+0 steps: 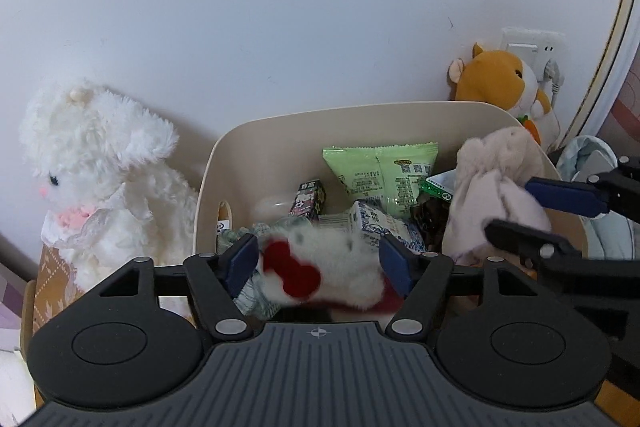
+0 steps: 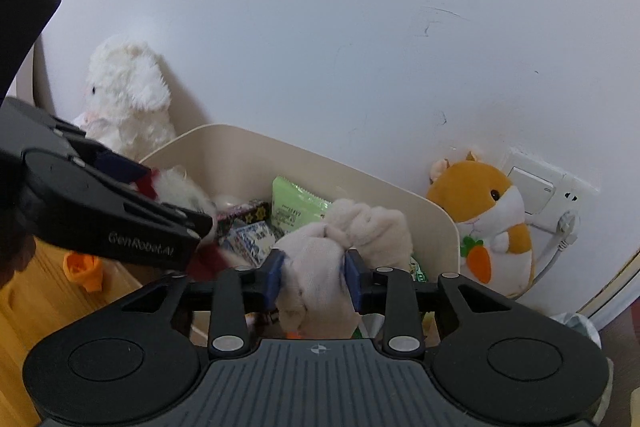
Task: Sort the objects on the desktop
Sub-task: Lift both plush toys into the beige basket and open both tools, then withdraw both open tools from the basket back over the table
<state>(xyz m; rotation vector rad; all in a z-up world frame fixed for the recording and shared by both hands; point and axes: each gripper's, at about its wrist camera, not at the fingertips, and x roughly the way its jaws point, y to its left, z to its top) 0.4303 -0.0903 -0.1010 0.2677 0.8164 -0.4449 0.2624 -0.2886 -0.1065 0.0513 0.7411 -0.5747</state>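
Note:
A cream storage bin (image 1: 280,131) stands against the wall and holds snack packets and small boxes. My left gripper (image 1: 318,259) is open over the bin's near side. A white plush with a red bow (image 1: 320,267) lies blurred between its fingers, which stand wide apart from it. My right gripper (image 2: 314,277) is shut on a pale pink plush (image 2: 316,267) and holds it over the bin (image 2: 240,147). The pink plush also shows in the left wrist view (image 1: 496,187), with the right gripper's fingers (image 1: 560,197) around it.
A white fluffy plush (image 1: 100,179) sits left of the bin against the wall. An orange hamster plush (image 1: 500,79) sits at the right by a wall socket (image 2: 536,187). A green snack packet (image 1: 380,171) lies in the bin. An orange object (image 2: 82,267) lies on the wooden desk.

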